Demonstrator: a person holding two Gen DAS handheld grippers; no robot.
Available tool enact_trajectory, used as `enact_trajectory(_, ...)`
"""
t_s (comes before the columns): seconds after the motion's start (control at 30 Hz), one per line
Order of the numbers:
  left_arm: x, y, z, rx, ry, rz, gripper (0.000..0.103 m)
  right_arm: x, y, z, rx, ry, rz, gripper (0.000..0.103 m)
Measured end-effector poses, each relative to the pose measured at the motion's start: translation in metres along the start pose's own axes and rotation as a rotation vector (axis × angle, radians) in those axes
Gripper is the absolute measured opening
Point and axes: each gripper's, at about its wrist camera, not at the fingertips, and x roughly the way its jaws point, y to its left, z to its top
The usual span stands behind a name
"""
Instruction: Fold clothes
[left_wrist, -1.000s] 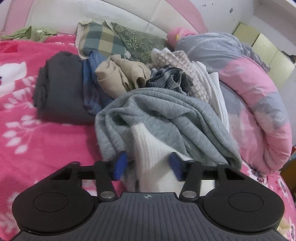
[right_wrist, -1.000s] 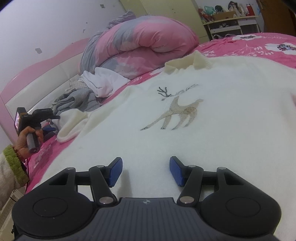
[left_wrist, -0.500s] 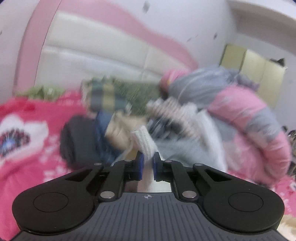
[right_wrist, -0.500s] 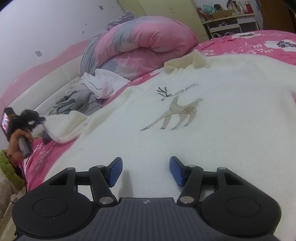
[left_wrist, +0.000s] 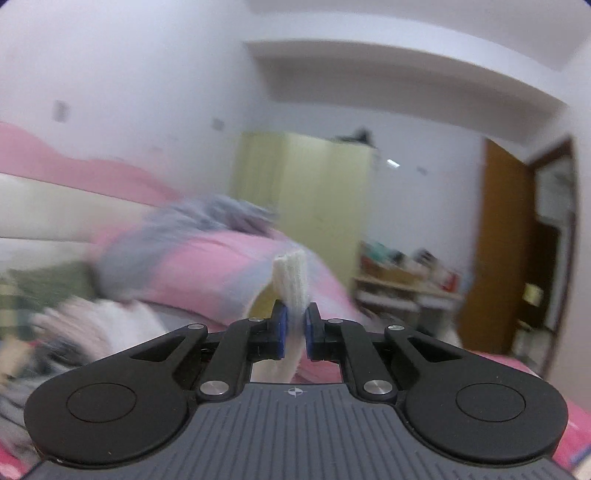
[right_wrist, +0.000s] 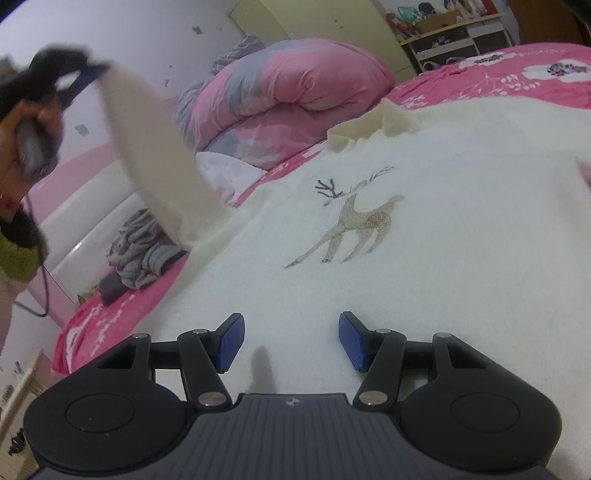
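My left gripper (left_wrist: 294, 325) clamps the cream sweater (right_wrist: 406, 258) sleeve (left_wrist: 291, 280), lifted off the bed (right_wrist: 122, 314); right gripper (right_wrist: 291, 341) half-open above the sweater, gripping nothing.

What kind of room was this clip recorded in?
A bedroom, most likely. A white sweater is spread over a bed with a pink flowered sheet, a rolled pink quilt lies by the padded headboard, and a pale green wardrobe stands against the wall.

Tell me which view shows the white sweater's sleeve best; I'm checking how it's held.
The right wrist view: the sleeve hangs raised from the left claw down to the sweater on the bed. The left wrist view shows only the cuff pinched in that shut claw, with a blurred background.
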Motion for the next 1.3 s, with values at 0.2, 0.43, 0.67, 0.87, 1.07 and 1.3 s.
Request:
enact_trajectory(0.2,0.015,-0.082,-0.072,0.099,0.152,-0.146,0.008,-0.002,-0.006,0.000,0.040,-0.012,0.033,0.059)
enact_trajectory(0.43,0.033,-0.104,-0.148,0.177,0.313,-0.192,0.008,-0.003,-0.008,0.000,0.050,-0.016,0.043,0.059)
enact_trajectory(0.67,0.022,-0.107,-0.174,0.214,0.380,-0.232,0.008,-0.001,-0.009,0.001,0.051,-0.015,0.044,0.059)
enact_trajectory(0.87,0.016,-0.115,-0.177,0.245,0.477,-0.328,0.041,-0.002,-0.006,-0.001,0.041,-0.015,0.055,0.063)
enact_trajectory(1.07,0.002,-0.091,-0.160,0.265,0.436,-0.317,0.068,-0.002,-0.009,0.001,0.056,-0.015,0.063,0.063)
enact_trajectory(1.3,-0.032,-0.004,-0.141,0.412,0.397,-0.128,0.079,-0.003,-0.011,0.000,0.060,-0.017,0.065,0.063)
